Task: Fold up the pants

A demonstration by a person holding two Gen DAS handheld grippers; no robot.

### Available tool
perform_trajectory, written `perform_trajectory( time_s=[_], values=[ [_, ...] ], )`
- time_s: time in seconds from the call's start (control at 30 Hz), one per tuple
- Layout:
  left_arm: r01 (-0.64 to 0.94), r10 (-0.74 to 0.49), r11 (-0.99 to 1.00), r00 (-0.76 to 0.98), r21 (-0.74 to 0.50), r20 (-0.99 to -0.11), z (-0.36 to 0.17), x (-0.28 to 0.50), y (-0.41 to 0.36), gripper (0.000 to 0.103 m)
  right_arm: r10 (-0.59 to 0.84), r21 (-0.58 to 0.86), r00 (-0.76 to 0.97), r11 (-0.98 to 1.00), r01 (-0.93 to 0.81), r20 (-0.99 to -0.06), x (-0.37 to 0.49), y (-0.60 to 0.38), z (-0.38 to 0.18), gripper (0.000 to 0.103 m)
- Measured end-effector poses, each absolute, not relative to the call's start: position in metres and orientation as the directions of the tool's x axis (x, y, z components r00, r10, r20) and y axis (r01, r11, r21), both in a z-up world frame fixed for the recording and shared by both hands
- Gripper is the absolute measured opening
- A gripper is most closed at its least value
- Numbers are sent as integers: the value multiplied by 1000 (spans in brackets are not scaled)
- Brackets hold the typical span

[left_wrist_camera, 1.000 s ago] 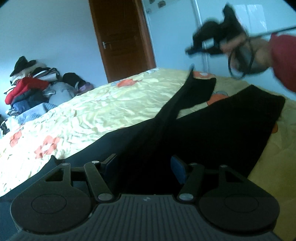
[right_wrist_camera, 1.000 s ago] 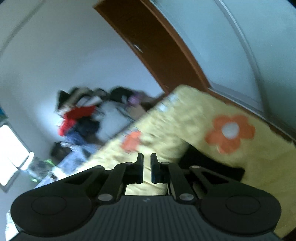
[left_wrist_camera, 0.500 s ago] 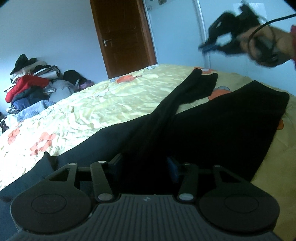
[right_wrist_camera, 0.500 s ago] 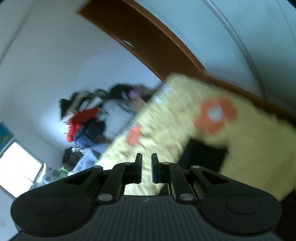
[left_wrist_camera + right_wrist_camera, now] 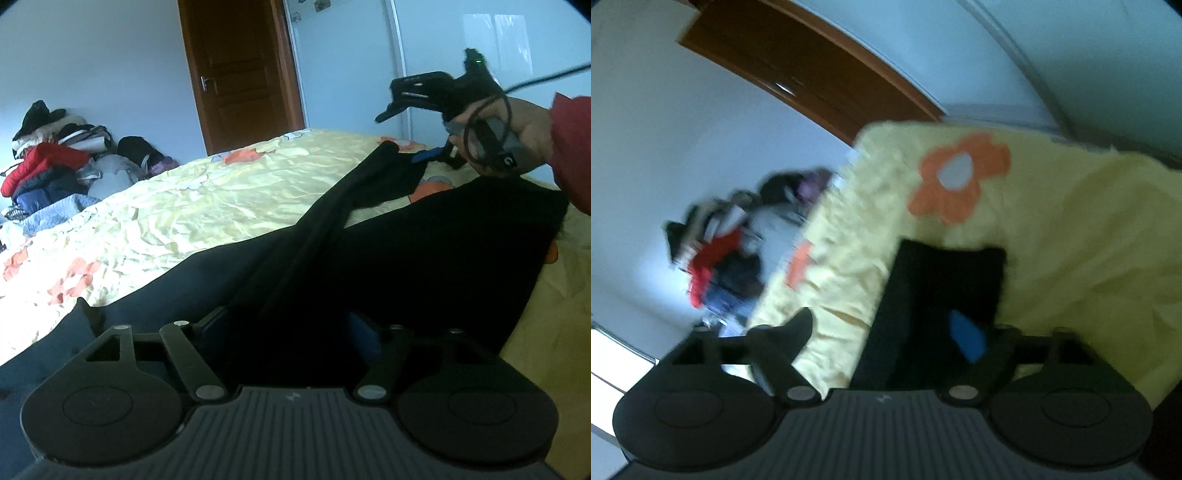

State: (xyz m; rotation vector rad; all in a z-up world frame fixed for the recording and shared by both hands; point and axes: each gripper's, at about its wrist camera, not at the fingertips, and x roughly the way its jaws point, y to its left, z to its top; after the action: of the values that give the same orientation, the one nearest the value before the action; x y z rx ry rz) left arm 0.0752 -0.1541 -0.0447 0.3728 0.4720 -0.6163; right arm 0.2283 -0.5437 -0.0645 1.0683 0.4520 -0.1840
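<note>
Black pants [image 5: 424, 258] lie spread on the yellow flowered bed sheet [image 5: 221, 206]. One leg [image 5: 332, 214] runs as a narrow ridge from my left gripper [image 5: 291, 328] to the far hem. The left jaws are opening, with dark fabric lying between the blue pads [image 5: 364, 332]. A hand in a red sleeve holds my right gripper [image 5: 406, 134] just above that hem. In the right wrist view the right gripper [image 5: 886, 332] is opening wide. The leg's end [image 5: 945, 280] sits on the sheet between its fingers, and the pads do not press on it.
A heap of clothes [image 5: 55, 166] is piled at the far left beside the bed. A brown door [image 5: 240, 74] stands behind the bed, and pale wardrobe panels [image 5: 498, 55] line the right wall. Bare sheet stretches left of the pants.
The right gripper has gone from shut to wide open, come down to the leg's hem and rolled. The left fingers have spread a little wider around the fabric.
</note>
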Motion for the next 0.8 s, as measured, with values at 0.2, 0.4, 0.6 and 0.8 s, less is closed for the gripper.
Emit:
perform_trajectory(
  time_s=[0.2, 0.4, 0.6, 0.8],
  values=[
    [626, -465, 759, 713, 178, -525, -44, 76, -155, 76, 93, 797, 899, 509, 325, -427, 238, -549, -70, 85],
    [610, -437, 761, 733, 220, -522, -43, 80, -158, 73, 57, 752, 908, 583, 307, -416, 264, -535, -73, 72],
    [595, -433, 792, 706, 137, -560, -37, 99, -154, 5, 77, 775, 921, 569, 275, -383, 270, -533, -68, 3],
    [523, -449, 852, 757, 27, -474, -15, 111, -129, 4, 131, 854, 977, 514, 79, -170, 243, -537, -23, 4]
  ],
)
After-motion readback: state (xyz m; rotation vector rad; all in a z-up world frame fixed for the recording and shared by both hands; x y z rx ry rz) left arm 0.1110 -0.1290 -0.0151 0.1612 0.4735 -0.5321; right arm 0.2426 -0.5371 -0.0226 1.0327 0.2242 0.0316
